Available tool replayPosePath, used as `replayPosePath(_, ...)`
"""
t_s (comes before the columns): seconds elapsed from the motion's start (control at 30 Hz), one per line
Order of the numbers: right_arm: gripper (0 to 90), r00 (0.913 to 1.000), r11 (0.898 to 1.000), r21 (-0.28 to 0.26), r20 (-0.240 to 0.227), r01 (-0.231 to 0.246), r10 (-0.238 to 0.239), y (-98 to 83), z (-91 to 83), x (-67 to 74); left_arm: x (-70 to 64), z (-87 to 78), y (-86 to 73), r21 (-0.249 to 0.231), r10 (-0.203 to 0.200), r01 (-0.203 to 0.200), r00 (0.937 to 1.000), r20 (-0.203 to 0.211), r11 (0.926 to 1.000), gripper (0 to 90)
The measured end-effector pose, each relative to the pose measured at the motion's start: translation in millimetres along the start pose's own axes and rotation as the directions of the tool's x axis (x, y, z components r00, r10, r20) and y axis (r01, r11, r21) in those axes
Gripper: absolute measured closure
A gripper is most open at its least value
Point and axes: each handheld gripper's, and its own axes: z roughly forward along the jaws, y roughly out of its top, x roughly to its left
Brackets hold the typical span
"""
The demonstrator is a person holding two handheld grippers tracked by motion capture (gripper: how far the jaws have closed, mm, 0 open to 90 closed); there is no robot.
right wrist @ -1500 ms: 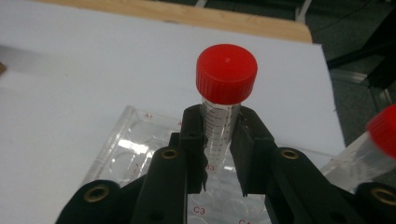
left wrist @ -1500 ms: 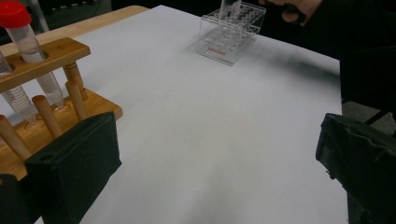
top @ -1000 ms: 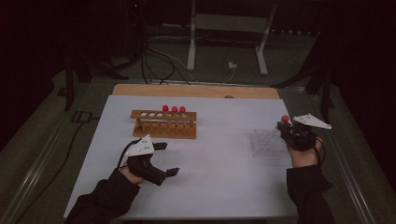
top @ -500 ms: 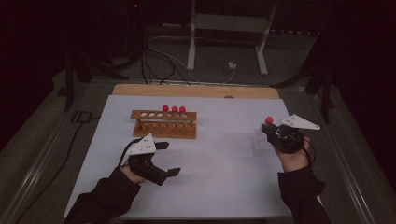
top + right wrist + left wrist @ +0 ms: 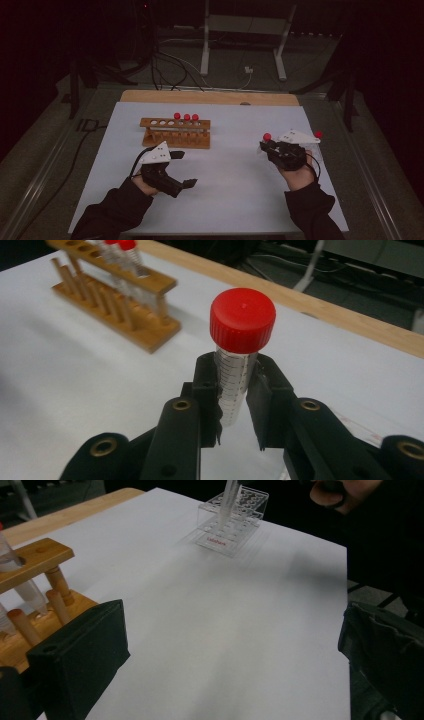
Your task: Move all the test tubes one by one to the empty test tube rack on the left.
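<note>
Jaws of the right gripper (image 5: 235,405) are clenched on a red-capped tube (image 5: 239,350), held upright above the white desk (image 5: 230,185) between the clear rack (image 5: 231,522) at the desk's right and the wooden rack (image 5: 176,133) farther left. Three capped tubes (image 5: 186,117) already stand at the wooden rack's right end, so the transfer looks partly done, with this tube yet to be seated and several holes free. Jaws of the left gripper (image 5: 184,170) stand released and empty near the wooden rack.
</note>
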Motion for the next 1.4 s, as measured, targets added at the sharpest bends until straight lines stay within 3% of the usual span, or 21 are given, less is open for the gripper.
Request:
replayPosePath(0.03,75.3,0.9997,1.0,0.003,-0.022,0.006,-0.006,0.0,2.2,6.2,-0.6,1.6,2.5,0.013,0.002,-0.002,0.9999,-0.016,0.9999,0.5)
replayPosePath(0.33,75.4,0.9942,0.998,0.029,-0.093,0.057,-0.054,-2.2,11.4,31.6,-2.6,7.8,12.9,0.015,0.009,-0.01,0.9998,0.018,0.9998,0.5)
replayPosePath(0.6,75.3,0.9793,0.993,0.04,-0.173,0.114,-0.105,-3.6,17.8,58.2,-7.1,19.7,29.4,0.024,0.031,-0.032,0.9984,0.048,0.9992,0.6)
replayPosePath(0.97,75.3,0.962,0.987,0.056,-0.239,0.148,-0.131,-6.3,23.4,80.1,-14.1,38.3,45.8,0.015,0.062,-0.063,0.9961,0.063,0.9979,6.9)
replayPosePath(1.4,75.3,0.9517,0.987,0.049,-0.276,0.154,-0.135,-6.0,23.3,87.8,-18.8,67.9,57.5,0.023,0.111,-0.111,0.9935,0.029,0.9935,42.6)
